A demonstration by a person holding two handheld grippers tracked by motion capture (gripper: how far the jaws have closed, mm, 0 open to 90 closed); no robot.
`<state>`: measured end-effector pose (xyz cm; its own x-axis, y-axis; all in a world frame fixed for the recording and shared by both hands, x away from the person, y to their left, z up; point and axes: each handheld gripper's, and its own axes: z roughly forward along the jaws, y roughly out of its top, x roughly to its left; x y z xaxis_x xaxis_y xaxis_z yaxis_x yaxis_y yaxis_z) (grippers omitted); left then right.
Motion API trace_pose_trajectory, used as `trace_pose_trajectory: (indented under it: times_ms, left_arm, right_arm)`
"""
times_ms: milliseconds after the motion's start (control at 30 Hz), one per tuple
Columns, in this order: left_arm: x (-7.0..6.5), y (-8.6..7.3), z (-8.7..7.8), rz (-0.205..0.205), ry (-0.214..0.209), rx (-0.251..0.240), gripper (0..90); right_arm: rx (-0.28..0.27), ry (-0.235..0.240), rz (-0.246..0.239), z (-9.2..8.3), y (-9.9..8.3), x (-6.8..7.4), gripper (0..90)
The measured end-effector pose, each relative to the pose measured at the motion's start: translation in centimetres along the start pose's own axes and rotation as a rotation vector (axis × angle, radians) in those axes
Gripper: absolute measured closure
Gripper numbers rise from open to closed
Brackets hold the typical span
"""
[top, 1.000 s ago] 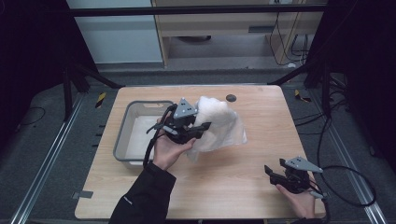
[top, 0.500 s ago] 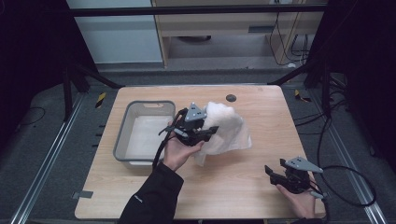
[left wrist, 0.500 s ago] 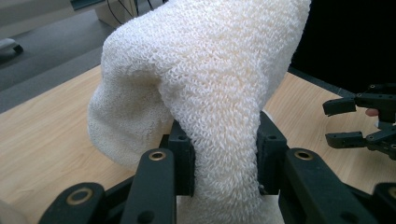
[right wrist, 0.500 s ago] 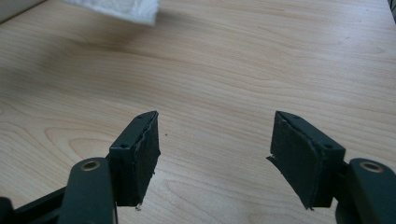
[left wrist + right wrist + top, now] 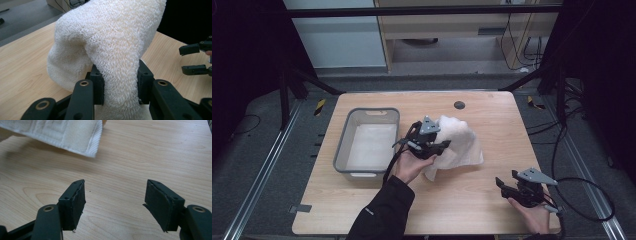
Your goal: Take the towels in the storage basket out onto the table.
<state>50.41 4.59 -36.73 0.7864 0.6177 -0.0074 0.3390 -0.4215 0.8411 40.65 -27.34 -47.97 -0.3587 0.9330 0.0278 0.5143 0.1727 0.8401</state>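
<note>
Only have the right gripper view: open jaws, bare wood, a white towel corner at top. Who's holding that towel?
Observer: The left tool. Its jaws are shut on a fold of the towel, seen close in the left gripper view.
Operator: Is the towel off the table?
Observer: Partly. In the high view it hangs bunched from the left tool, its lower part draped on the table.
Operator: Anything else around?
Observer: A grey bin stands just left of the towel, with something pale inside.
Operator: And my tool?
Observer: The right tool sits open near the table's near right corner, apart from the towel.
</note>
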Motion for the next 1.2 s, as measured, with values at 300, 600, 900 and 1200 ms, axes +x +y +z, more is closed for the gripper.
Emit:
trace_pose_trajectory:
  times_ms: [300, 600, 900, 1200]
  left_arm:
    - [0.1, -1.0, 1.4, -0.008, -0.002, 0.016, 65.9]
    - [0.0, -2.0, 2.3, -0.005, -0.01, 0.018, 64.9]
    - [0.1, -3.0, 3.1, -0.018, -0.02, 0.053, 61.3]
    - [0.3, -3.9, 3.7, -0.033, -0.025, 0.072, 57.0]
  right_arm:
    - [0.002, -0.001, 0.001, 0.0, 0.0, 0.0, 32.4]
    - [0.002, -0.001, 0.001, 0.0, 0.0, 0.0, 32.3]
    - [0.004, -0.003, -0.004, 0.0, -0.1, 0.0, 32.0]
    - [0.006, -0.008, -0.016, 0.1, -0.1, -0.1, 31.6]
